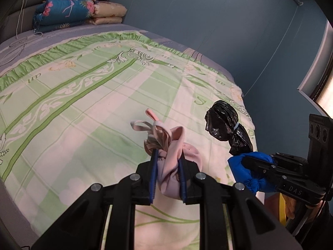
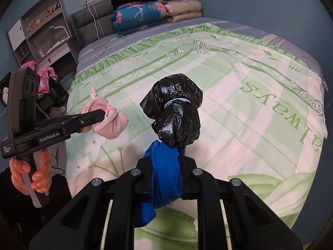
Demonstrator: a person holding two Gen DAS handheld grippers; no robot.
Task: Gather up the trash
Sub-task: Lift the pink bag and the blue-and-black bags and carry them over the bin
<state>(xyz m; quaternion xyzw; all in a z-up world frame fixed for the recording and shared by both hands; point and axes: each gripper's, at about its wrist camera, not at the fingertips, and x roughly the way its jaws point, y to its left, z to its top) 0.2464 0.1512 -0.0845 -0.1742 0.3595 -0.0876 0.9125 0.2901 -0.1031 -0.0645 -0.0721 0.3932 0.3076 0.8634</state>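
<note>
My left gripper is shut on a tied pink bag, whose knotted handles stick up past the blue pads; it hangs above the bed. The right wrist view shows the same gripper and pink bag at the left. My right gripper is shut on a blue bag together with the neck of a black trash bag tied with a pale band. Its left finger is hidden behind the blue bag. From the left wrist, that gripper holds the black bag and blue bag over the bed's right edge.
A bed with a green and white patterned cover fills both views. Folded quilts with dark clothing on top lie at the headboard. A shelf unit and pink cloth stand to the bed's left. A hand grips the left handle.
</note>
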